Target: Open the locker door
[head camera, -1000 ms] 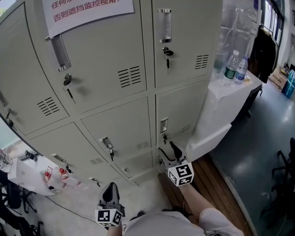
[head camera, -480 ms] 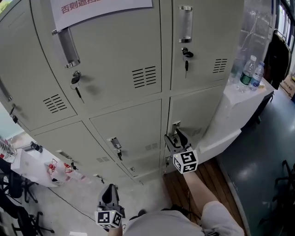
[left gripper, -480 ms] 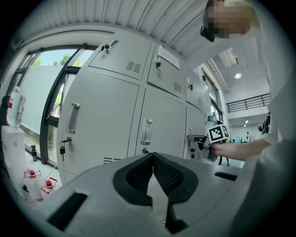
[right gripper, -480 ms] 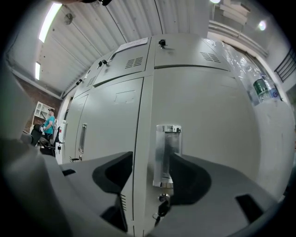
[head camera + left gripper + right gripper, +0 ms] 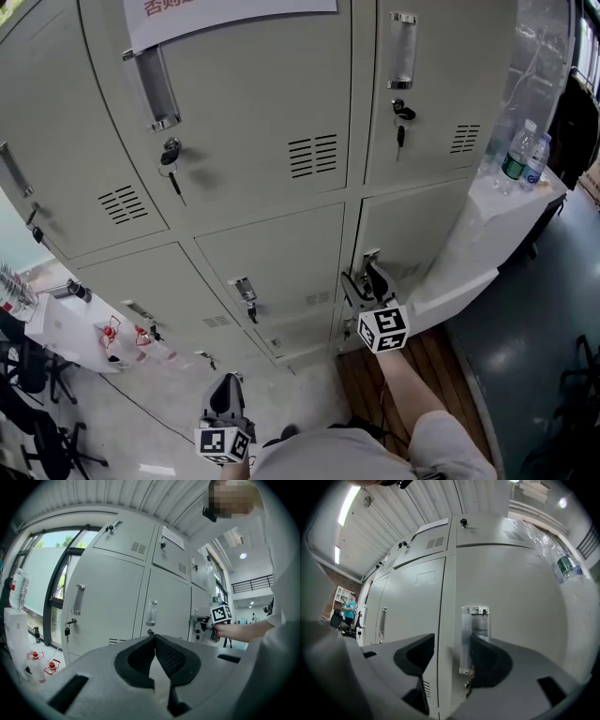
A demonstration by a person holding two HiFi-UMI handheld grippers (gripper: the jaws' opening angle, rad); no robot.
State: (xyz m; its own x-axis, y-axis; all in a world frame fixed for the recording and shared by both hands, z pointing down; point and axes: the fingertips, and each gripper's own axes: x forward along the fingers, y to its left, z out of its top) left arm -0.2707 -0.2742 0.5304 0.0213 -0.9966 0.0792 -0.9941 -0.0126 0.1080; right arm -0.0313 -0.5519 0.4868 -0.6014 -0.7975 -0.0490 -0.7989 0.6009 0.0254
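Where the right gripper (image 5: pixel 368 278) stands: raised in front of the person, at the handle (image 5: pixel 369 258) of the lower right door (image 5: pixel 422 225) in the lockers (image 5: pixel 253 112).
Right gripper state: released. Its own view shows the jaws apart with the upright handle (image 5: pixel 474 637) between them, close against the right jaw. Whether they touch cannot be told.
Door: shut. The head view shows it flush with its neighbours. The right gripper view shows its seam just left of the handle.
Left gripper (image 5: pixel 225 382): low, near the person's body and well apart from the lockers, pointing towards them.
Left gripper state: clenched. Its own view shows the jaw tips pressed together with nothing between them.
Head view only: keys (image 5: pixel 172 157) hang in the locks of the two upper doors. A paper sign (image 5: pixel 225 14) with red print is on the upper left door. Two bottles (image 5: pixel 523 156) stand on a white bench (image 5: pixel 469 230) to the right of the lockers.
Left gripper view only: the right gripper seen from the side at the handle, its marker cube (image 5: pixel 219 613) facing the camera, with a forearm (image 5: pixel 243 630) behind it. A tall window (image 5: pixel 51 578) is to the left of the lockers.
Right gripper view only: a person in a teal top (image 5: pixel 349 606) far to the left, and a light strip (image 5: pixel 349 501) on the ceiling.
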